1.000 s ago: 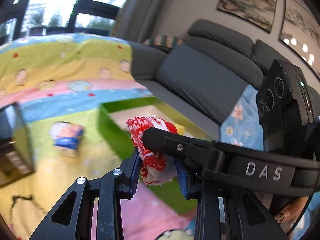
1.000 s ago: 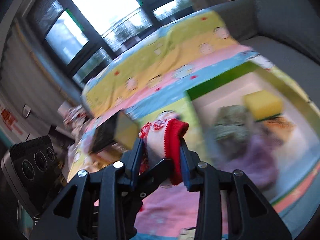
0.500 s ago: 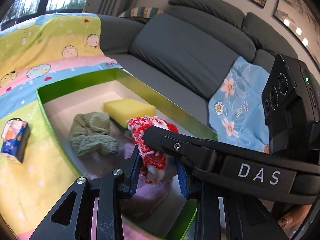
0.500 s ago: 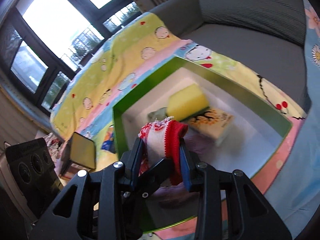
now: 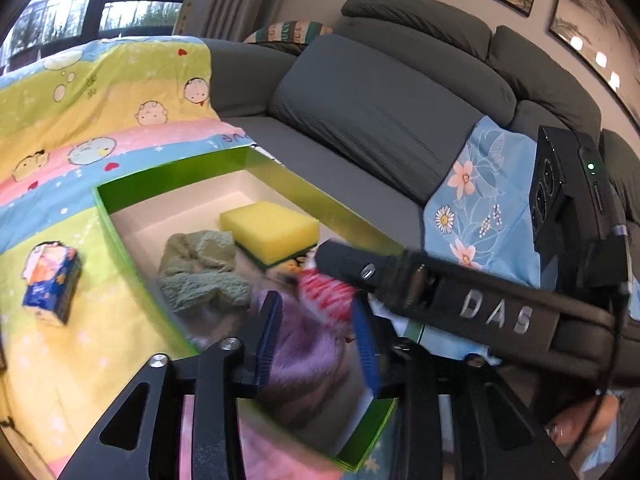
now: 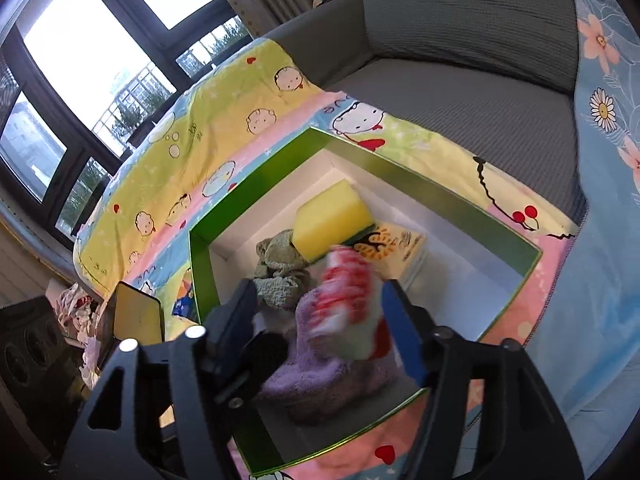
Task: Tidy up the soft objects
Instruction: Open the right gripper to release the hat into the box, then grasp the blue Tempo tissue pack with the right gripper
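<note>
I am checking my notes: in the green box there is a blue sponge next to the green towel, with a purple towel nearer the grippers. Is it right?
Not quite: the sponge is yellow, as the right wrist view shows. It does lie next to the green towel in the green box, with the purple towel nearer the grippers.

Green box point(image 6: 208, 272): glossy walls outside, matt white card inside. Yellow sponge point(image 6: 330, 218): porous foam w/ dark scouring layer under. Olive towel point(image 5: 200, 268) & purple towel point(image 6: 320, 376): fluffy terry. Red-white cloth point(image 6: 348, 304): knit, blurred. Blanket point(image 5: 100, 92): smooth printed cotton. Sofa point(image 5: 380, 108): ribbed grey fabric. Claw frames: matt black plastic, blue pads.
</note>
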`<state>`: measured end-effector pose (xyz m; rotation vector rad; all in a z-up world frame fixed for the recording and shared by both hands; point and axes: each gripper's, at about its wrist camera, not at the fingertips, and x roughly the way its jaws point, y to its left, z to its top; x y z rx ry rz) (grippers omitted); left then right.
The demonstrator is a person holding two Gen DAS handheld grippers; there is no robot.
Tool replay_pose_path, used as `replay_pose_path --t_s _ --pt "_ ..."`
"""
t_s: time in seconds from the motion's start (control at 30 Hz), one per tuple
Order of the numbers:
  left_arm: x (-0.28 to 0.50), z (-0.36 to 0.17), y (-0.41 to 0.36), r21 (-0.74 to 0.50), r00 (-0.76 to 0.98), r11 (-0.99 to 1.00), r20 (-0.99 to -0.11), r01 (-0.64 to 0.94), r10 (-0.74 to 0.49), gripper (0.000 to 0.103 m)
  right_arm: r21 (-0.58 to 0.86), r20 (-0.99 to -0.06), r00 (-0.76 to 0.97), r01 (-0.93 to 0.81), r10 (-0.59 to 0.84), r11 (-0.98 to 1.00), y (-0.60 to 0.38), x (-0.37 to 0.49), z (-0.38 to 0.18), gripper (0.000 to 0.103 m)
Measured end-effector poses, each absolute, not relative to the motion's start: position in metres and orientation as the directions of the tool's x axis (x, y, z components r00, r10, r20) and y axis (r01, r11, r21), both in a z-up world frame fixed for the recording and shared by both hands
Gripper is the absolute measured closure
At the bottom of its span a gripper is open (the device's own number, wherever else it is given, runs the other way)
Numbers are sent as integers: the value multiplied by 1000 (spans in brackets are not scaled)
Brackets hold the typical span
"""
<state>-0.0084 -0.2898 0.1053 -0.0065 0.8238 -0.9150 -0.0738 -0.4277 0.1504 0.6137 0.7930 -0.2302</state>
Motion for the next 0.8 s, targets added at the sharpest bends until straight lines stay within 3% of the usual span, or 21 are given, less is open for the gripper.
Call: replay_pose_path --t_s 0.1,0.17,0.27,0.3,0.63,0.8 --pt "-11 111 -270 -321 381 666 -621 673 -685 33 408 -718 696 421 1 810 -427 -76 156 28" --pt "-12 116 -251 -315 416 688 -610 653 -674 31 383 -720 693 434 -30 816 -424 -78 160 27" --pt "-13 120 -223 -331 447 719 -605 612 -659 27 380 -706 707 425 -39 822 -419 -78 166 13" --pt "-14 121 -210 -338 462 732 -601 592 -652 24 379 -699 714 414 -37 827 -415 -77 170 13" --pt "-19 112 -82 -400 575 845 -620 354 -534 21 337 -662 749 300 -2 892 -362 -67 188 1" --pt "-27 101 -19 -425 592 872 -647 243 -480 21 413 -649 744 168 160 895 -340 -51 182 1"
